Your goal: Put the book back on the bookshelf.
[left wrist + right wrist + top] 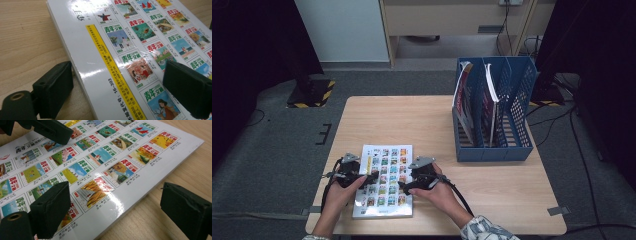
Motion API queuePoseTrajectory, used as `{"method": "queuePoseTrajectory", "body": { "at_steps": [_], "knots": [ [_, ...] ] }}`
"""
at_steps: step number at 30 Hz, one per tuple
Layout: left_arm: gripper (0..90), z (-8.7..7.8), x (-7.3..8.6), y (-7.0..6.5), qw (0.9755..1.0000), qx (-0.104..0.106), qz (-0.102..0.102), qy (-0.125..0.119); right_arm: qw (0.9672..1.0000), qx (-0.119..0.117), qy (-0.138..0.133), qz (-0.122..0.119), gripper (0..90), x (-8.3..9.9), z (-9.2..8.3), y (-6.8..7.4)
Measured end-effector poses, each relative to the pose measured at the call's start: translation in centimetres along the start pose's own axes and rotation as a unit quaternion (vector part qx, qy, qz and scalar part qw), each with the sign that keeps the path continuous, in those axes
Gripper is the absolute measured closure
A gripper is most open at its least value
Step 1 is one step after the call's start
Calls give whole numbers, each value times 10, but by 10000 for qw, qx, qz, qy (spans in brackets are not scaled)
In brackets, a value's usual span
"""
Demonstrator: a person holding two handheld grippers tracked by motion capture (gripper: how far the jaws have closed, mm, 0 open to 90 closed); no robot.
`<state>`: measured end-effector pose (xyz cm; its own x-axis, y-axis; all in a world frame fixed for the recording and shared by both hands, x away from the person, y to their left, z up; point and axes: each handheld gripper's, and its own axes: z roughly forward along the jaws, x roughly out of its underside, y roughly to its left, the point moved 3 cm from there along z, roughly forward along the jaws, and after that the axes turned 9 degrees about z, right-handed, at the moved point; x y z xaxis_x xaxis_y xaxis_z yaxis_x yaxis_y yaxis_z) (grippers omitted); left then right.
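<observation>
Flat on the pale wooden table (pixel 492 190), toward six o'clock: a thick glossy white magazine (pixel 384 181) printed with rows of small colourful cover pictures. Left gripper (pixel 120 87) at the nine o'clock edge, jaws apart, one over bare wood, the other above the cover, nothing pinched. Right gripper (pixel 125 207) at the three o'clock edge, jaws likewise apart, straddling that edge. At two o'clock, well apart: a blue perforated plastic file rack (pixel 522 90) with upright magazines.

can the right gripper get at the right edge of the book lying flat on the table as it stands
Probably yes. The right gripper hangs open astride the right edge of the book, one jaw over the cover, the other over bare table. Nothing lies between them.
</observation>
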<state>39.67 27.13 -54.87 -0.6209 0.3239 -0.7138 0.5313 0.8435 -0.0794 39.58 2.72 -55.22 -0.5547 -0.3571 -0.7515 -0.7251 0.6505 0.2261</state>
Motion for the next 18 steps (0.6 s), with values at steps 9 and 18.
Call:
{"method": "queuePoseTrajectory", "body": {
  "at_steps": [9, 18],
  "knots": [
    [29, 6, -3, -1, 10000, -8, 41, 5, 9985, -233, 129, 468, 112, 2, 2, -5],
    [248, -4, -9, 0, 9992, -379, -77, 45, 9983, -282, 134, 483, 105, 3, 4, -1]
  ]
}}
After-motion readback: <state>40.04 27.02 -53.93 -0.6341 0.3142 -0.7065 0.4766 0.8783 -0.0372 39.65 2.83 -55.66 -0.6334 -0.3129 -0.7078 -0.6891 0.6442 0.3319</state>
